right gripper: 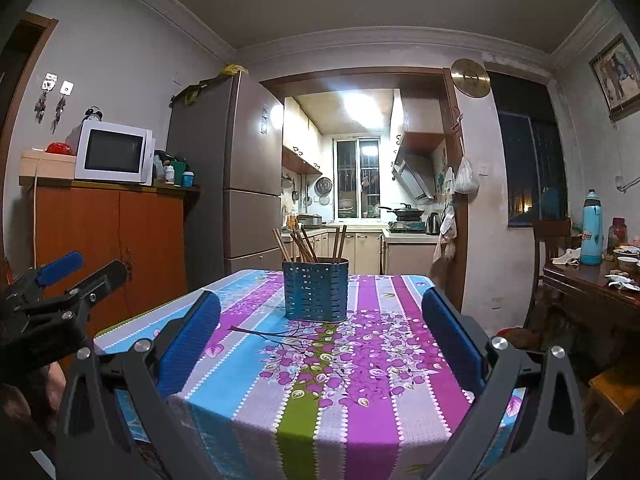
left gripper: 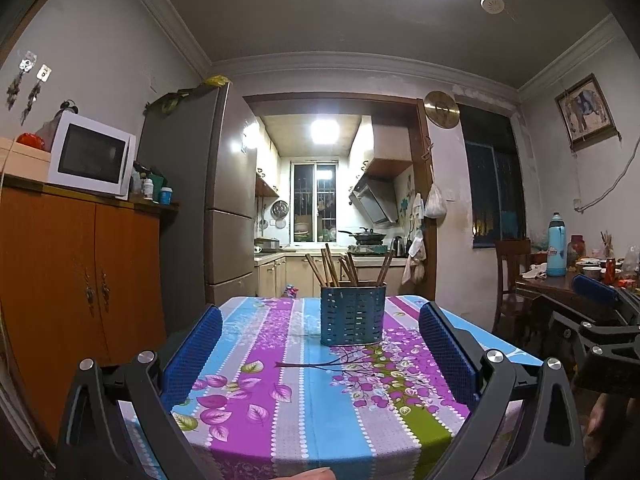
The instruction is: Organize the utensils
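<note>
Jaws wide on both grippers; chopsticks (left gripper: pixel 348 270) apparently upright in holder (left gripper: pixel 353 316)

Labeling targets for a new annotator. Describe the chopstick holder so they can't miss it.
Find the table with the striped floral cloth facing the kitchen doorway. The holder stands upright toward its far end: a blue perforated tub with brown chopsticks sticking out, the only thing standing on the cloth.

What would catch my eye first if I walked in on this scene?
Probably the bright striped, flowered tablecloth, with a blue perforated holder standing upright near the middle of it, full of wooden chopsticks. In front, two open claws with blue pads point at it: the left claw and the right claw, both empty. Behind the table, a lit kitchen doorway draws the eye.
</note>
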Tool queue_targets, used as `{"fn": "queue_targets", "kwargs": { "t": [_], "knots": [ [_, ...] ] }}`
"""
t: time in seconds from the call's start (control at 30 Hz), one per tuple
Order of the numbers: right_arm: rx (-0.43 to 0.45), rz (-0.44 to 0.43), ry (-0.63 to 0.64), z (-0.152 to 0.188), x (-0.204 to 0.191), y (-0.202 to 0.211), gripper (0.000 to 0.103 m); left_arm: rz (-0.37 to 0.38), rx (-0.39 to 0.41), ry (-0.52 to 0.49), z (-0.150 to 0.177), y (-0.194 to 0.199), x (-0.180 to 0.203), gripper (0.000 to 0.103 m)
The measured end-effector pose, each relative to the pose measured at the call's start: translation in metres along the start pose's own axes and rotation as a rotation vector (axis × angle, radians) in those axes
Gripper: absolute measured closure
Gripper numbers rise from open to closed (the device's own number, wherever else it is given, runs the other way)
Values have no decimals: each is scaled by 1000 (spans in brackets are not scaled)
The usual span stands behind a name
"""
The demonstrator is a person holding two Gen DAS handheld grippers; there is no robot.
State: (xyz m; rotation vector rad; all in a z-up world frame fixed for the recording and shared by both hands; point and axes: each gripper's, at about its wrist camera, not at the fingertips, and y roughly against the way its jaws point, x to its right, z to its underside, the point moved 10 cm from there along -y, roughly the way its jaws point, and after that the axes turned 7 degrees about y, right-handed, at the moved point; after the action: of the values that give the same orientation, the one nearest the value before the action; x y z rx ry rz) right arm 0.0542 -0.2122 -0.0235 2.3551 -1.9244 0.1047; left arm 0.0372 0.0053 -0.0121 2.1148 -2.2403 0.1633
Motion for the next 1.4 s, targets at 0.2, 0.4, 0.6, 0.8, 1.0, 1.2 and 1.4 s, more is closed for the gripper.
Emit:
{"fn": "queue_targets", "kwargs": {
  "t": [0.2, 0.4, 0.6, 0.8, 1.0, 1.2, 1.4],
  "knots": [
    [-2, -2, 1, -1, 0, -1, 6, 8, 4, -6, 0, 3, 3, 5],
    [-9, -6, 5, 1, -2, 0, 6, 26, -8, -19, 3, 2, 9, 5],
    [-10, -8, 6, 1, -3, 0, 6, 26, -18, -19, 5, -1, 9, 5],
    [-10, -12, 9, 0, -4, 0, 6, 23, -19, -19, 4, -2, 8, 5],
    [-12, -19, 16, 0, -6, -1, 6, 23, -24, -15, 5, -2, 8, 5],
    [-16, -19, 16, 0, -5, -3, 6, 21, -45, -16, 8, -10, 7, 5],
    [-17, -15, 22, -1, -3, -4, 6, -17, -109, 5, 17, -24, 0, 5]
  ]
}}
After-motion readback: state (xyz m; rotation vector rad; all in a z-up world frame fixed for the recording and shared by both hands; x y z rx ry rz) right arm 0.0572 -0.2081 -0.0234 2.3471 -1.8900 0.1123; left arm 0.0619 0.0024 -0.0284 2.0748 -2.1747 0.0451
